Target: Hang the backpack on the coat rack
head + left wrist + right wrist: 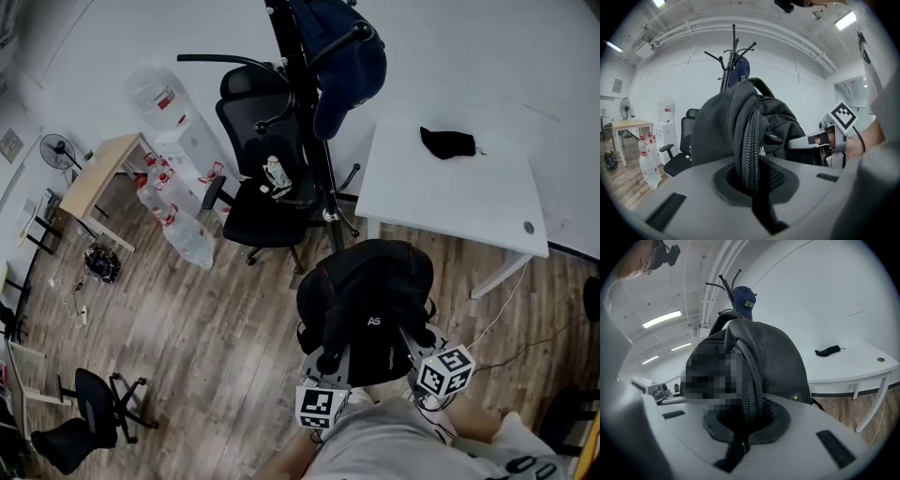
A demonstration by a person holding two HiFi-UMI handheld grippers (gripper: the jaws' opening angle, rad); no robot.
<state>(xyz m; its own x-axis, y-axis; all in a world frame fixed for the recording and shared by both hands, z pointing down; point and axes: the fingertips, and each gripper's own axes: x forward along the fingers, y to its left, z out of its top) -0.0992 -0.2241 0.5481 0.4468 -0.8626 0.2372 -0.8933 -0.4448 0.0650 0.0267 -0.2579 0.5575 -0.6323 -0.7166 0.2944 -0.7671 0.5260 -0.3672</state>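
A black backpack [370,300] hangs in the air between my two grippers, close to my body. My left gripper [330,361] is shut on a zippered fold of the backpack [750,140] at its left side. My right gripper [412,342] is shut on the backpack's [759,366] right edge. The black coat rack [305,103] stands ahead, beyond the bag, with a dark blue cap [352,66] on one of its hooks. In the left gripper view the coat rack [732,61] rises behind the bag. In the right gripper view the cap [743,298] shows above the bag.
A black office chair [267,178] stands just left of the rack's base. A white table [450,192] with a black cloth [448,142] is to the right. Water bottles [173,211] and a dispenser [173,112] stand at the left. Cables [511,328] lie on the wood floor.
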